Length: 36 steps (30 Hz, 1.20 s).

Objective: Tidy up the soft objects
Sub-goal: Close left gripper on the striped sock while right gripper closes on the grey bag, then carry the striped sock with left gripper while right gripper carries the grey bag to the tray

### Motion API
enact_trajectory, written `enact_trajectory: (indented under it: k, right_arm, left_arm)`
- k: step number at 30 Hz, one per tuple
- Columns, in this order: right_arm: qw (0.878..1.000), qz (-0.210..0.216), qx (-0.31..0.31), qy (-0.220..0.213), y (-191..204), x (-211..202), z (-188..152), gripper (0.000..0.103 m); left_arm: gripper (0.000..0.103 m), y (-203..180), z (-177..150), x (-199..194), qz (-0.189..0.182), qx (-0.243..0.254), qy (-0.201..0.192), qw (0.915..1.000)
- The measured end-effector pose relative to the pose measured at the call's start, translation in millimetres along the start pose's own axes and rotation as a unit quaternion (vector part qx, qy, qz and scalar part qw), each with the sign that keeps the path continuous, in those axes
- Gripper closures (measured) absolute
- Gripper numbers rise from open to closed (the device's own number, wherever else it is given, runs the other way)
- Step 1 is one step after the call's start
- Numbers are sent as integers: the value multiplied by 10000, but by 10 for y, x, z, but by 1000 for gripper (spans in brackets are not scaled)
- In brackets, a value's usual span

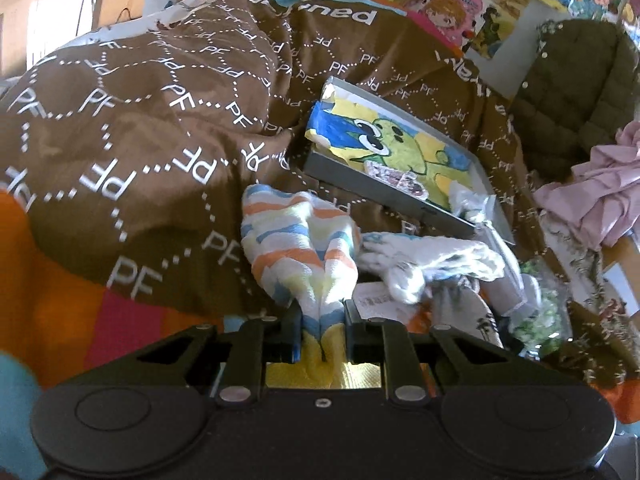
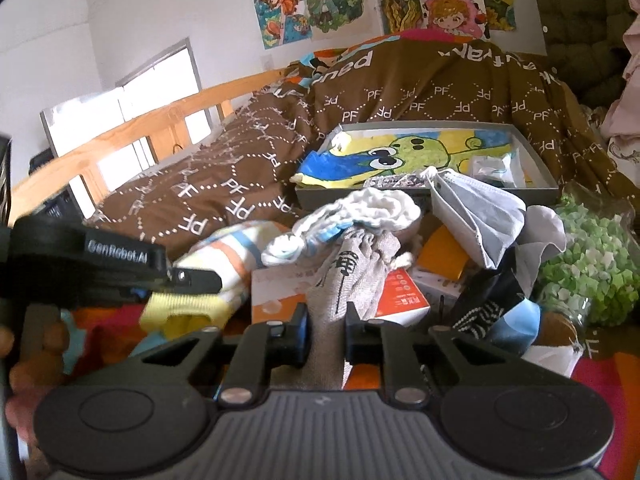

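My left gripper [image 1: 322, 320] is shut on a striped sock [image 1: 300, 236] with orange, blue and yellow bands; the sock stands up ahead of the jaws. The same sock [image 2: 224, 256] and the left gripper [image 2: 192, 280] show at the left of the right wrist view. My right gripper [image 2: 326, 332] is shut on a grey cloth pouch [image 2: 352, 268] with a dark print and a drawstring. A white sock [image 1: 432, 260] lies just right of the striped one, and it rests on top of the pouch in the right wrist view [image 2: 376, 208].
A grey tray [image 2: 424, 196] with a cartoon drawing lies behind on the brown patterned duvet [image 1: 160, 120]. A face mask [image 2: 476, 216], orange boxes [image 2: 404, 300], a dark sock [image 2: 488, 312] and a green bag [image 2: 588, 256] crowd the right. A wooden bed rail [image 2: 140, 128] runs at the left.
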State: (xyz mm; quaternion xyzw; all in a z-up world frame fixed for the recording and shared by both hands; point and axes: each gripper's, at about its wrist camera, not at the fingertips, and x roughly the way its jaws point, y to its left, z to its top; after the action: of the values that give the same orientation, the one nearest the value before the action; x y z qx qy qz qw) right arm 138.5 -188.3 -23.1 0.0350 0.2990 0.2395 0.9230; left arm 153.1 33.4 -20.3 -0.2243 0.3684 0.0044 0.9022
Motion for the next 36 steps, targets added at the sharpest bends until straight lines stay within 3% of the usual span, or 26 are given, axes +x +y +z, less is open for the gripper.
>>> enact_trajectory:
  k: [10,24,36]
  right_arm:
    - [9985,334,182,-392,-9,-349,72,86]
    - [9935,644,114,-931,14,-648,140,93]
    - [9872,550,-58,-1497,-75,-793,271,92]
  left_arm:
    - [83,-115,-198,-414,-285,-272,-206,9990]
    - [83,-322,-185,-859,-544,-272,-578,9965]
    - [83,-484,101,-950,-791,-276,-818,9931]
